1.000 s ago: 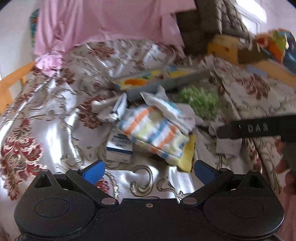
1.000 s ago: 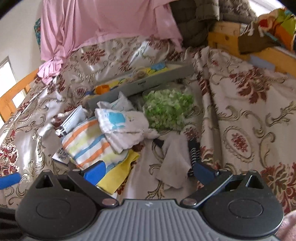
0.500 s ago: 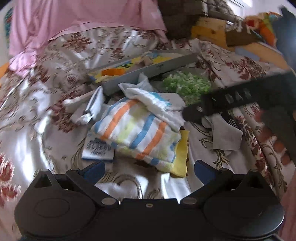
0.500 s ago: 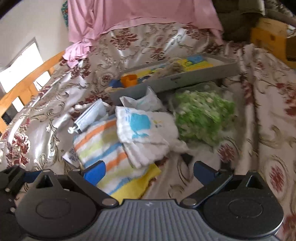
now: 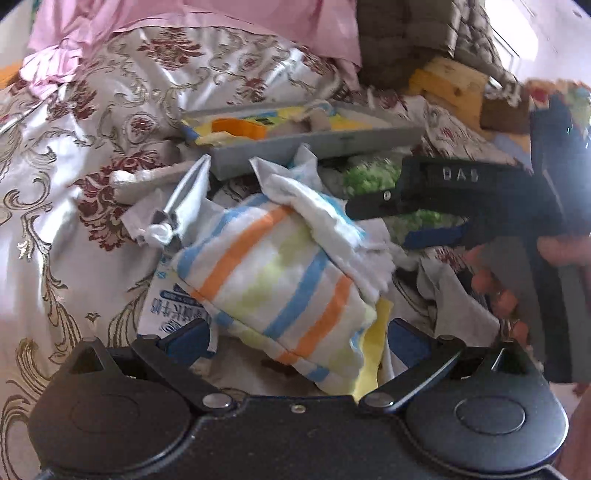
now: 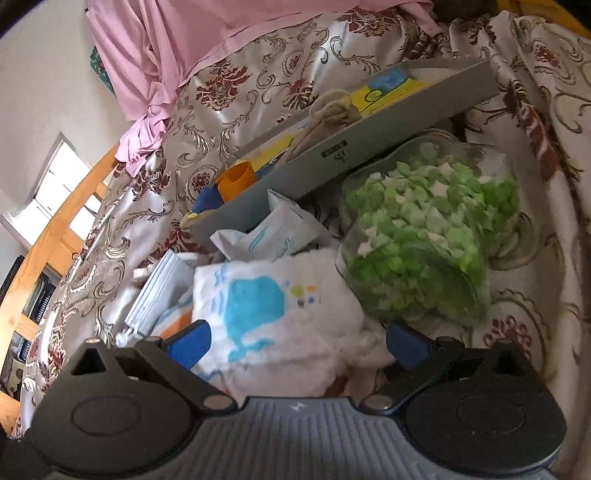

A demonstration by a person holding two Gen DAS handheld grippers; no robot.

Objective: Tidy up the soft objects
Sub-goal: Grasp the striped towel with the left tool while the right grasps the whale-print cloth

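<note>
A striped towel (image 5: 280,280) with orange, blue and yellow bands lies on the bed, a yellow cloth (image 5: 373,354) under its near edge. My left gripper (image 5: 295,339) is open, its fingers either side of the towel's near end. A white cloth with a blue whale print (image 6: 273,314) lies on the towel; it also shows in the left wrist view (image 5: 332,221). My right gripper (image 6: 295,341) is open with the whale cloth between its fingers; it shows from the side in the left wrist view (image 5: 406,221). A grey cloth (image 5: 454,295) lies to the right.
A grey tray (image 6: 369,147) holding colourful items stands behind the pile. A clear bag of green foam pieces (image 6: 432,229) lies right of the cloths. A tissue pack (image 5: 170,306) and face masks (image 6: 155,295) lie at the left. A pink sheet (image 5: 184,18) hangs behind.
Both grippers have moved forward and down onto the pile. The left now straddles the striped towel and the right now straddles the whale cloth.
</note>
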